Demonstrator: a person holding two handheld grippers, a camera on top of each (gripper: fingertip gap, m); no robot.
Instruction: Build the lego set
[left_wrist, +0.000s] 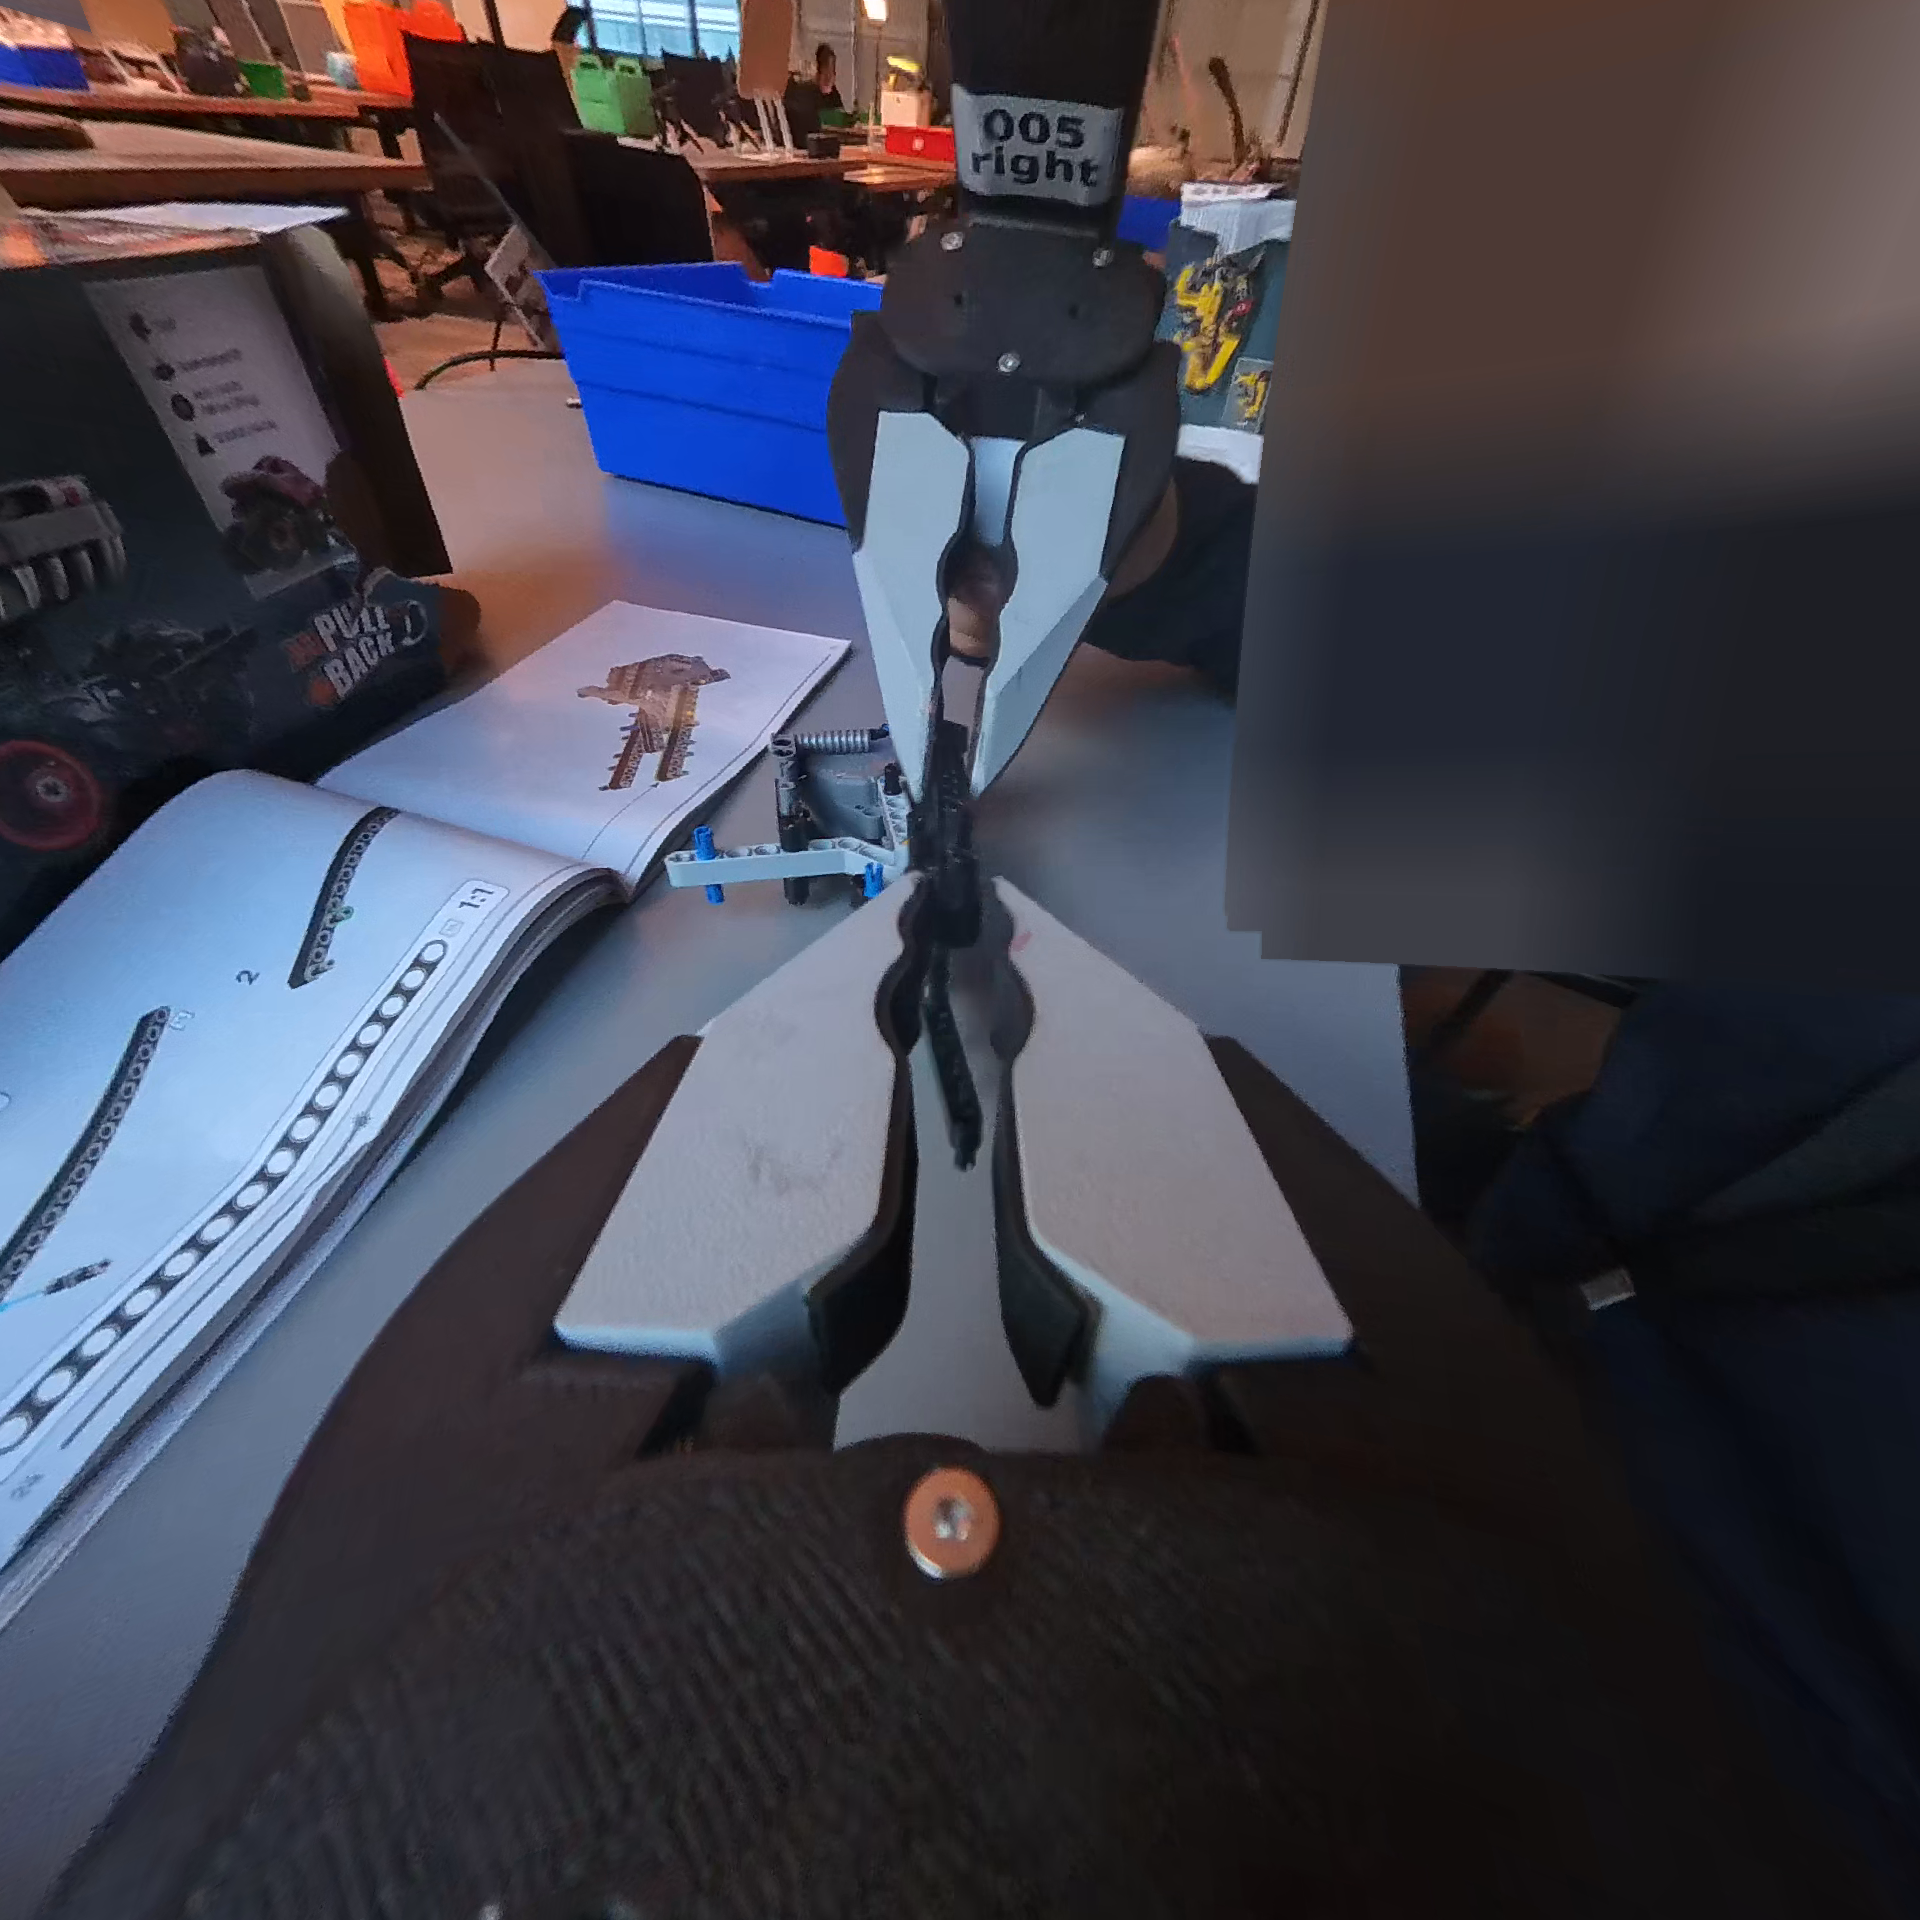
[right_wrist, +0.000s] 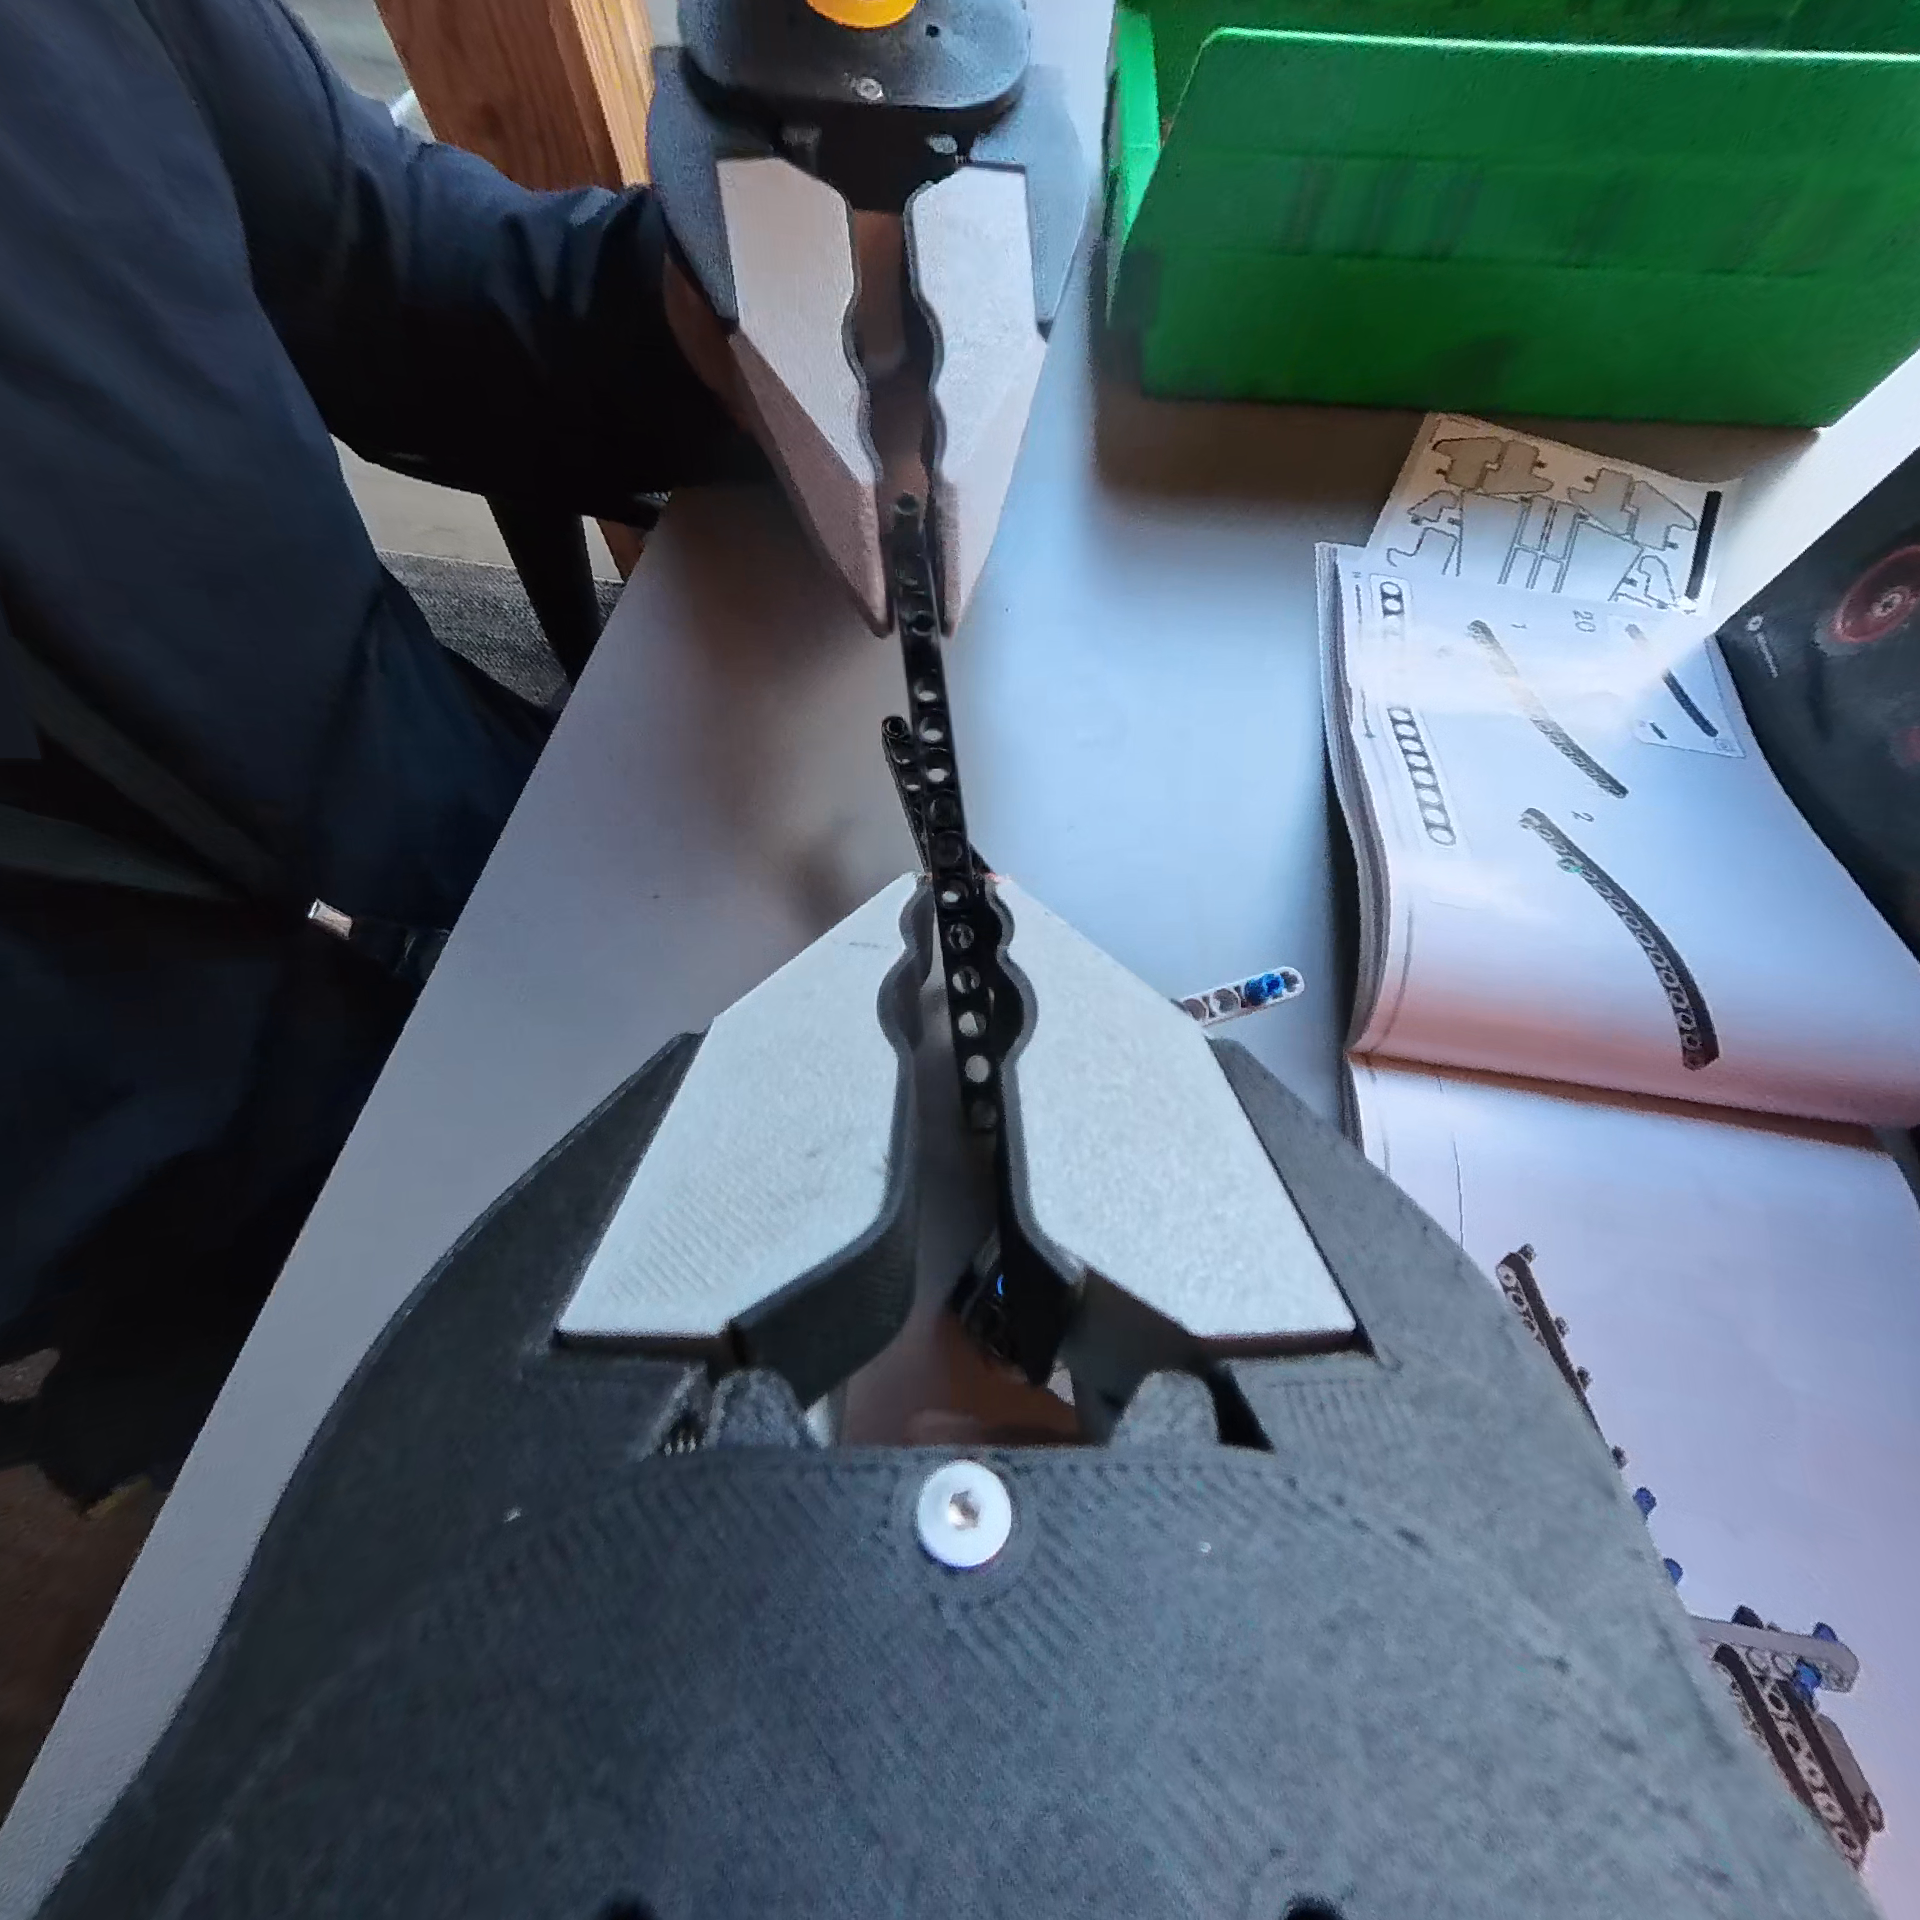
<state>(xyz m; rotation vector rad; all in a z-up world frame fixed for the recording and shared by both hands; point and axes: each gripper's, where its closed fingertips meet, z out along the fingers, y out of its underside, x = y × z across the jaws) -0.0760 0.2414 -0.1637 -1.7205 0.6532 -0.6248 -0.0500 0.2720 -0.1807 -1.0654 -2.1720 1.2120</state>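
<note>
My left gripper is shut on a long black holed beam that runs back between its fingers. My right gripper faces it tip to tip, shut on the black beams where they meet. In the right wrist view my right gripper is shut on a long black beam with a row of holes. The left gripper holds the far end. A second, shorter black beam lies against the long one between the two grippers. Both are held above the grey table.
An open instruction booklet lies on the table. A grey part-built assembly sits beyond it. There is a blue bin, a green bin, the set's box, more beam assemblies and a person's dark sleeve. Spacing between my two grippers at the tips: around 5 cm.
</note>
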